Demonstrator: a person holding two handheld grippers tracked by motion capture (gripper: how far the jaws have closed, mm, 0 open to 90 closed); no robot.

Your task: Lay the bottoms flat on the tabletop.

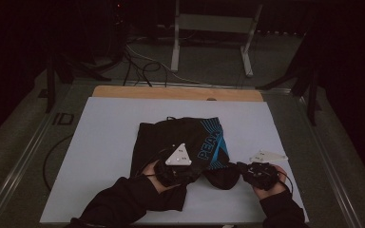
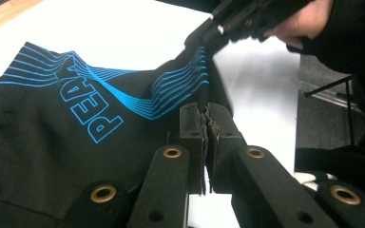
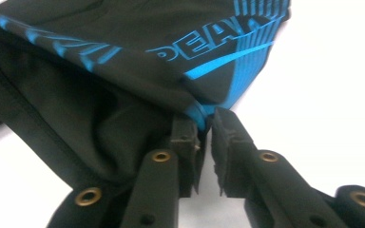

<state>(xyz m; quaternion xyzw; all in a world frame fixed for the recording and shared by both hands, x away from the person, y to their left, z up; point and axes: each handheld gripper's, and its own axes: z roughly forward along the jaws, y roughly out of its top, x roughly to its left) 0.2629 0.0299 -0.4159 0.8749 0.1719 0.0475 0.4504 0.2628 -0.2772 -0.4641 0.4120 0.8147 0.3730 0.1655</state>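
Both grippers sit at the near edge of my table [image 1: 100,142]; my left gripper [image 2: 206,124] is clamped tight on a fold of the black garment [image 1: 180,142]; my right gripper [image 3: 205,128] has its jaws nearly together, pinching the garment's blue-striped hem and holding it off the surface; farther out, the garment lies spread mid-table, its blue lettering [image 2: 88,107] facing up; beyond that, cables [image 1: 138,66] trail across the floor.

sleeves [image 1: 123,199]: black | tool [image 2: 208,124]: black jaws (brass rivets), grey three-cornered plate
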